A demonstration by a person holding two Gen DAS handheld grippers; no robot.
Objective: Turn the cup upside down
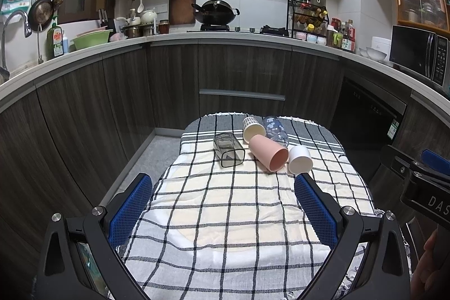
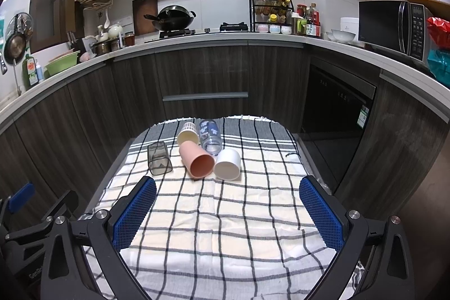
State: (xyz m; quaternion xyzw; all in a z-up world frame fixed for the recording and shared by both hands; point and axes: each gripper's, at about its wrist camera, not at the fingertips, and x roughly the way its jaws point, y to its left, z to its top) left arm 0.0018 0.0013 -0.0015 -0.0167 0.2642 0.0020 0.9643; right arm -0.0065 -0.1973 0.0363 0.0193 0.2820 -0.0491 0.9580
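From the left wrist camera, the left claw (image 1: pixel 223 211) hangs spread wide over the near part of the checked cloth (image 1: pixel 225 218) that covers the tabletop, with nothing between its blue pads (image 1: pixel 130 208). Five cups lie on their sides in a cluster at the far end of the cloth. The smoky square glass (image 1: pixel 228 149) lies farthest left, mouth toward the camera. Right of it lies the pink cup (image 1: pixel 268 153), and the white cup (image 1: pixel 300 159) lies just beside that on the right. Behind them are the cream cup (image 1: pixel 253 129) and the clear patterned cup (image 1: pixel 276 130). At the right edge, part of the right claw (image 1: pixel 427 173) shows.

From the right wrist camera, the right claw (image 2: pixel 227 215) is likewise spread wide and empty above the cloth (image 2: pixel 225 229). The same cluster lies far ahead: smoky glass (image 2: pixel 159 158) left, pink cup (image 2: pixel 196 160) centre, white cup (image 2: pixel 227 163) touching it on the right, cream cup (image 2: pixel 188 133) and patterned cup (image 2: pixel 211 135) behind.
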